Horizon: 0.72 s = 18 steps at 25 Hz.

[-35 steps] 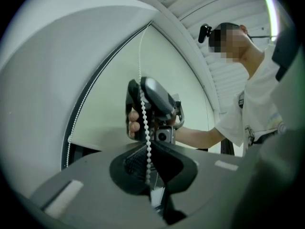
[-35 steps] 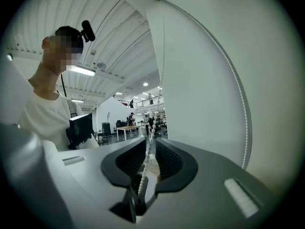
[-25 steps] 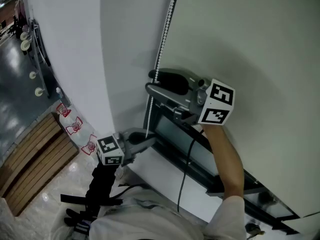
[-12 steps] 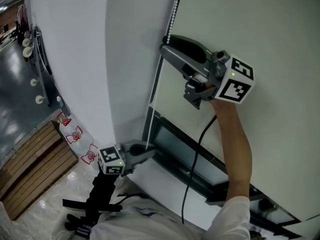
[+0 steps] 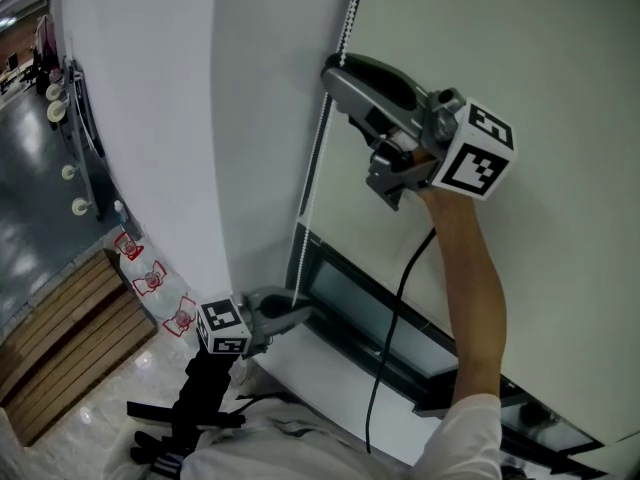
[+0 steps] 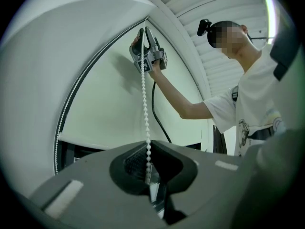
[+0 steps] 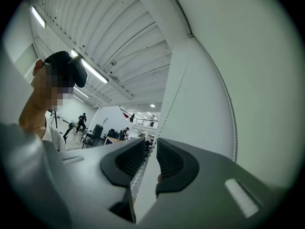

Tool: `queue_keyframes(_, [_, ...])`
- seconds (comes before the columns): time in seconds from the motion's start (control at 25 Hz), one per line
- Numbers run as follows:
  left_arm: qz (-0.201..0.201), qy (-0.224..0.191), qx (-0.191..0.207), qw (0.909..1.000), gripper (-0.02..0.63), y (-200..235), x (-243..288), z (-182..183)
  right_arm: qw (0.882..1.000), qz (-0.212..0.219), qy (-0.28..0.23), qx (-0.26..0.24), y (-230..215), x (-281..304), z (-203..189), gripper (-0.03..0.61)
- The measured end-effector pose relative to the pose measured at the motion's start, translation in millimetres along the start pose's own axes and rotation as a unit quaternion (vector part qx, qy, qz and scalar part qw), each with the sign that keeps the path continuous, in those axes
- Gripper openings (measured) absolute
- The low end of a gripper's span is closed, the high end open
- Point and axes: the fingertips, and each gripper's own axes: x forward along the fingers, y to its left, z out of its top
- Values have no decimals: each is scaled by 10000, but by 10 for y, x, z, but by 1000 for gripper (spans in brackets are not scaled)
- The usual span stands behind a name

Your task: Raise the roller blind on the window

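Left gripper [image 5: 297, 313]: jaws closed on the bead chain [image 5: 320, 138] at its lower end. It has kept this place over the last second.
Bead chain: one strand runs taut from the left gripper up to the right one. A second strand hangs just left of it in the left gripper view.
Right gripper [image 5: 338, 68]: now high on the chain, having climbed from just above the left gripper. Its jaws are narrow and have just been closing. The chain lies between the pads, and a sliver of gap still shows.
Meaning: probably a fresh, higher hold for the next pull.
Roller blind [image 5: 520, 58]: right of the chain and mostly down. Only a dark strip of window [image 5: 370, 313] shows by the chain's foot.
Containers: none in view.
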Motion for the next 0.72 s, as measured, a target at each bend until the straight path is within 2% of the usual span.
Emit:
queue_keyframes(0.16, [29,-2,-34,10000,-2,1,-10,-19,9999,-60,-118,14,21,-21,33,23])
queue_keyframes(0.4, [12,26,-45,10000,-2,9,-23,-44,9986,-74,-174,494,-15,-46,-8,18])
queue_keyframes(0.56, [-6,29,-90,10000,-2,-10,-14,-47,9984,-116,-4,551,-18,-35,-35,17])
queue_keyframes(0.72, [-4,22,-132,9999,-2,1,-2,-24,9975,7,-64,700,30,-14,-16,15])
